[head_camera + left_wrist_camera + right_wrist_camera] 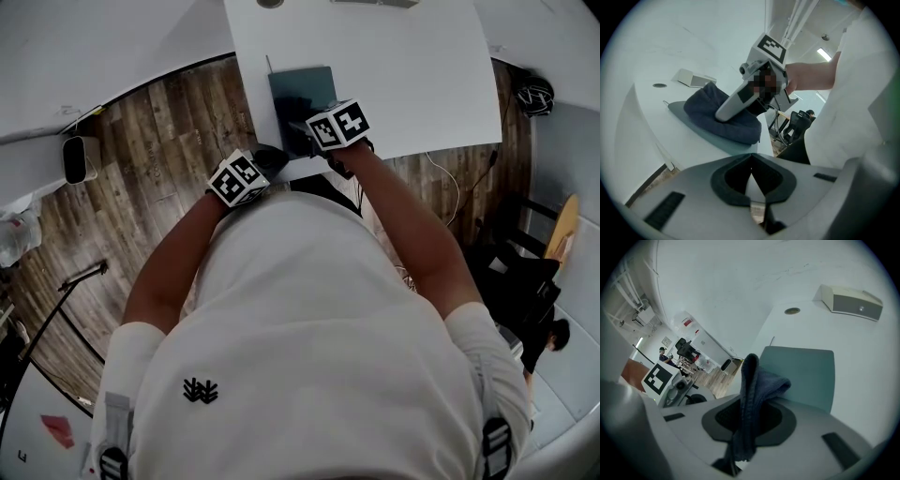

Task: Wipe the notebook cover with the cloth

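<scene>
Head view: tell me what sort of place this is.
Probably an office or lab workspace. A white table bears a teal notebook, the ground is a wood-plank floor, and a dark office chair stands in the background of the left gripper view.

The white counter carries a teal notebook lying flat just ahead of the fingers of the right gripper. Farther out, past the notebook's far edge, a small round inset sits in the top, and a pale box rests to its right.
</scene>
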The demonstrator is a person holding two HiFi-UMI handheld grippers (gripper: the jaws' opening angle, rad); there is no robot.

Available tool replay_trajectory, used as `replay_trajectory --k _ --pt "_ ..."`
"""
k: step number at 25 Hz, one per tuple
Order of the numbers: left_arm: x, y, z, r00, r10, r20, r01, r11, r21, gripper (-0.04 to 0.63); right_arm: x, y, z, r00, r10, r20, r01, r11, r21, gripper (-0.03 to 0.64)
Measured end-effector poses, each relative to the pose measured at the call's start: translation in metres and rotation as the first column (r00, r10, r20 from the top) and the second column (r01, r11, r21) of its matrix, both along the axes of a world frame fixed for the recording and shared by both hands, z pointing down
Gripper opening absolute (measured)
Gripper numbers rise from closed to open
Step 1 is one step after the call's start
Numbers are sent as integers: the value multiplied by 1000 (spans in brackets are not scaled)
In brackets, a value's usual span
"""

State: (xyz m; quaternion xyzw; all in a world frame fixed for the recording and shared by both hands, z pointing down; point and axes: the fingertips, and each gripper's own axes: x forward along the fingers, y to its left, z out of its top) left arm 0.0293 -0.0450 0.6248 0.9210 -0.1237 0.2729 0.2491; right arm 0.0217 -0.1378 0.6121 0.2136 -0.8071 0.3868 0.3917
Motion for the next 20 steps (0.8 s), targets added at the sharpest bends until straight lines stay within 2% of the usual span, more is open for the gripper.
replay_trajectory --k 11,20 --pt "-3 2 1 1000 2 -2 -2 1000 -13 6 62 -20 5 995 95 -42 -94 995 8 57" --pt "-4 2 1 1000 0 -4 0 1000 -19 6 110 -35 8 983 141 -120 -139 990 33 57"
